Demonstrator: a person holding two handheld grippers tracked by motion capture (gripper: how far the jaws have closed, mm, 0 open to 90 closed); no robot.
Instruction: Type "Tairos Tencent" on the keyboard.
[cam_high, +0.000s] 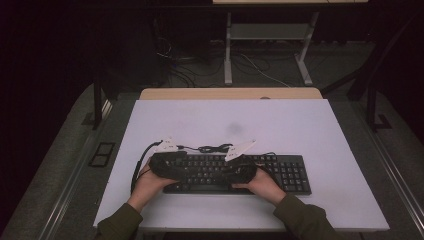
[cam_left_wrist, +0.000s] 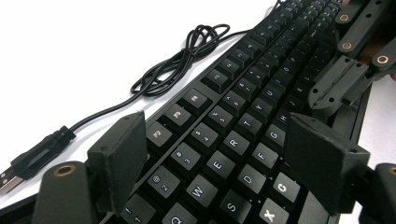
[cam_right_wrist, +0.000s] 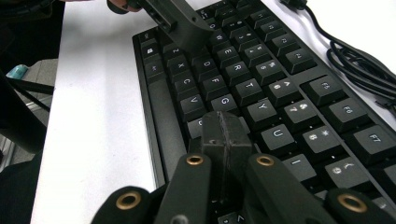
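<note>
Keyboard (cam_left_wrist: 243, 116), keys lettered W, E, R, under spread left tongs (cam_left_wrist: 224, 154); right tongs (cam_right_wrist: 226, 140) pressed together empty.

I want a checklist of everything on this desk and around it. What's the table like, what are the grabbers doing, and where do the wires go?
Surface: white table, bare apart from a faint grey smudge.
Job's things: black keyboard lying flat near the front edge.
Clutter: nothing seen.
Grippers: left gripper open, jaws spread above the left-hand letter keys; right gripper shut with nothing between the jaws, tip low over the middle keys. Whether it touches a key cannot be told.
Cables: keyboard cable bundled in a loose coil behind the keyboard, its plug lying loose on the table.
Surroundings: dark room, a second table's metal legs and floor wires behind.
</note>
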